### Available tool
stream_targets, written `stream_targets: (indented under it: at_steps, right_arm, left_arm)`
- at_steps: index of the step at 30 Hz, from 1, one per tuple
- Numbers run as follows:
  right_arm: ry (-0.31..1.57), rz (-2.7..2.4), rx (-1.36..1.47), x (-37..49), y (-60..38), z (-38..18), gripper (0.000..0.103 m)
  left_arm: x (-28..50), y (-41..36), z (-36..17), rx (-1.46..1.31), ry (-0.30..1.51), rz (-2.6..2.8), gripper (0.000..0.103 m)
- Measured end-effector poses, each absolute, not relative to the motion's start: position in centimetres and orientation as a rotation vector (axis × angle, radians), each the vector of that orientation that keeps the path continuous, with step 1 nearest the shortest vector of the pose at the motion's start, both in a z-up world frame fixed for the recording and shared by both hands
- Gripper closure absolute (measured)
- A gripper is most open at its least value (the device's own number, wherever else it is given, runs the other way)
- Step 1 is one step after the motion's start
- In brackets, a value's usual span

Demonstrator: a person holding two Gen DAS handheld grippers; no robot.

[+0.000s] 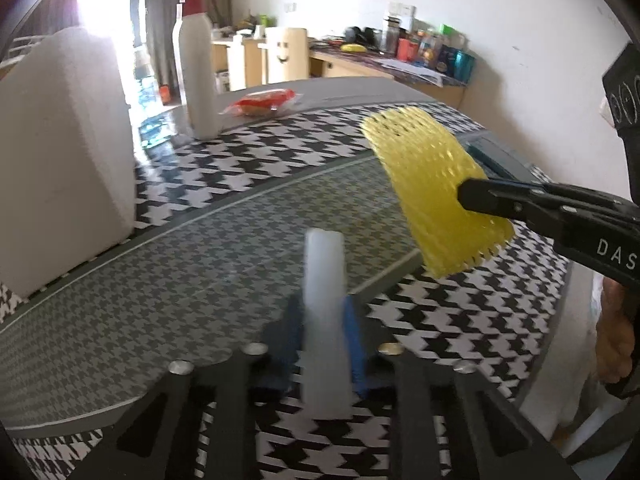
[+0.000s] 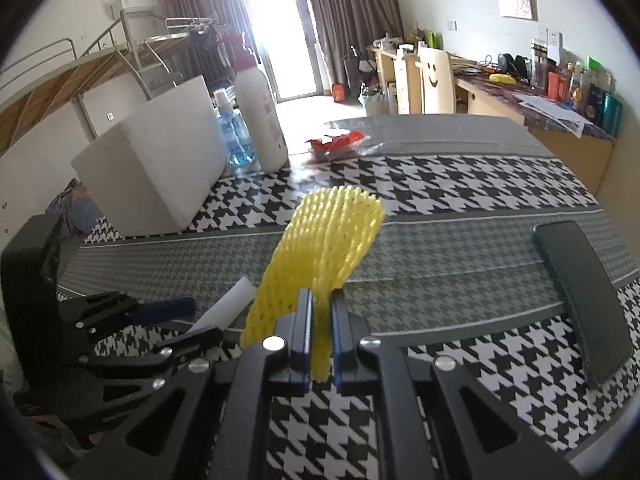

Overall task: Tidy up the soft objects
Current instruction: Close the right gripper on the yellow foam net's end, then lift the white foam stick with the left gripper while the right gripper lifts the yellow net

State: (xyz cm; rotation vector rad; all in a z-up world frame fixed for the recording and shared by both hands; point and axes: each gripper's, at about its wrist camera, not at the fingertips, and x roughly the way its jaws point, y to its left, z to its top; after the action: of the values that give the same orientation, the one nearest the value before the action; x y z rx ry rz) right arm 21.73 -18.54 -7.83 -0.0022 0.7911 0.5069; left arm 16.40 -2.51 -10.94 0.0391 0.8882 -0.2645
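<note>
A yellow foam net sleeve (image 2: 332, 236) hangs above the houndstooth tablecloth (image 2: 460, 184), pinched at its lower end by my right gripper (image 2: 321, 300), which is shut on it. In the left wrist view the same yellow sleeve (image 1: 428, 176) is at the right, with the right gripper (image 1: 462, 196) clamped on its edge. My left gripper (image 1: 323, 304) is shut on a white foam strip (image 1: 324, 264) that stands up between its blue pads. From the right wrist view, the left gripper (image 2: 208, 318) sits low at the left with the white strip (image 2: 234, 306) in it.
A large white foam block (image 2: 156, 164) stands at the back left, with a white pump bottle (image 2: 260, 116) and a blue bottle (image 2: 236, 136) beside it. A red packet (image 2: 340, 142) lies behind them. A dark flat case (image 2: 580, 300) lies at the right.
</note>
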Motion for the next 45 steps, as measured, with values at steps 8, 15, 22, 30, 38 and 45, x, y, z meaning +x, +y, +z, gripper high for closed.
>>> stream_targets:
  at_steps: [8, 15, 22, 30, 38, 45]
  right_arm:
    - [0.755, 0.508, -0.003, 20.6, -19.1, -7.2, 0.092]
    - [0.721, 0.505, -0.004, 19.8, -19.5, -6.3, 0.092]
    - [0.691, 0.516, -0.011, 18.6, -19.3, -5.6, 0.092]
    - [0.661, 0.524, -0.016, 17.9, -19.1, -4.8, 0.092]
    - [0.626, 0.530, -0.022, 17.2, -18.8, -3.9, 0.092]
    - [0.593, 0.532, -0.017, 17.0, -18.8, -2.8, 0.092]
  left_arm:
    - [15.9, -3.0, -10.0, 0.048, 0.857, -0.269, 0.088]
    - [14.9, -3.3, -8.6, 0.046, 0.809, -0.276, 0.088]
    - [14.4, -2.5, -7.5, 0.027, 0.778, -0.248, 0.088]
    - [13.4, -1.8, -6.0, 0.021, 0.729, -0.228, 0.088]
    - [12.3, -1.7, -4.4, 0.024, 0.685, -0.220, 0.088]
    - [11.8, -1.4, -2.6, 0.030, 0.646, -0.222, 0.088]
